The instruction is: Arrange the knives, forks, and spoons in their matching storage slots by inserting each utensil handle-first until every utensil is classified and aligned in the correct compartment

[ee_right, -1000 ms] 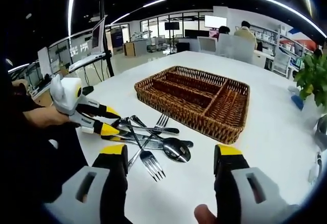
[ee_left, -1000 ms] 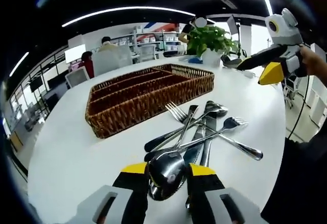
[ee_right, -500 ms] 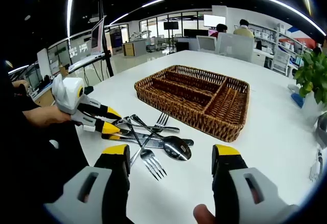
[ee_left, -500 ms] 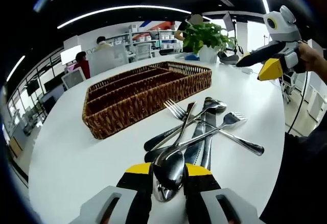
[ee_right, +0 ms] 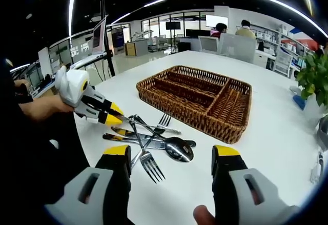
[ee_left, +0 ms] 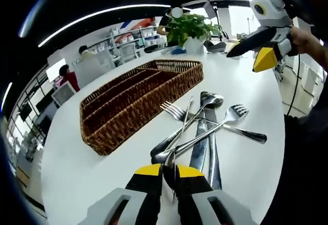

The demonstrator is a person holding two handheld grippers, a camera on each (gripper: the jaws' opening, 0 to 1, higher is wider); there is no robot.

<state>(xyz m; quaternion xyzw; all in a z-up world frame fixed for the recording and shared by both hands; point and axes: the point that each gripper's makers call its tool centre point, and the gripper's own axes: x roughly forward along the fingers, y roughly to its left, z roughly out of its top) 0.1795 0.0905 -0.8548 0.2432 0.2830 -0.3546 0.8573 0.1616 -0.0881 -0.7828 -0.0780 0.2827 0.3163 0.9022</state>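
Observation:
My left gripper (ee_left: 169, 172) is shut on a steel spoon (ee_left: 174, 169), its bowl seen edge-on between the yellow tips and its handle pointing out toward the wicker basket (ee_left: 139, 116). Beyond it lies a pile with a fork (ee_left: 233, 113), a second spoon (ee_left: 212, 101) and dark-handled knives (ee_left: 205, 144). In the right gripper view, the left gripper (ee_right: 111, 116) hovers at the pile's left edge, and a fork (ee_right: 149, 166) and spoon (ee_right: 177, 148) lie nearest me. My right gripper (ee_right: 172, 151) stands open with nothing between its jaws, short of the pile. The basket (ee_right: 205, 123) has long slots.
The white table (ee_left: 77, 163) drops off close behind the left gripper. A potted plant (ee_left: 190, 30) stands past the basket. A hand holds the right gripper (ee_left: 251, 56) over the table's far right side. People sit at desks in the background.
The left gripper has risen and rolled with the spoon, so the bowl now shows edge-on. The right gripper stays open in the same place.

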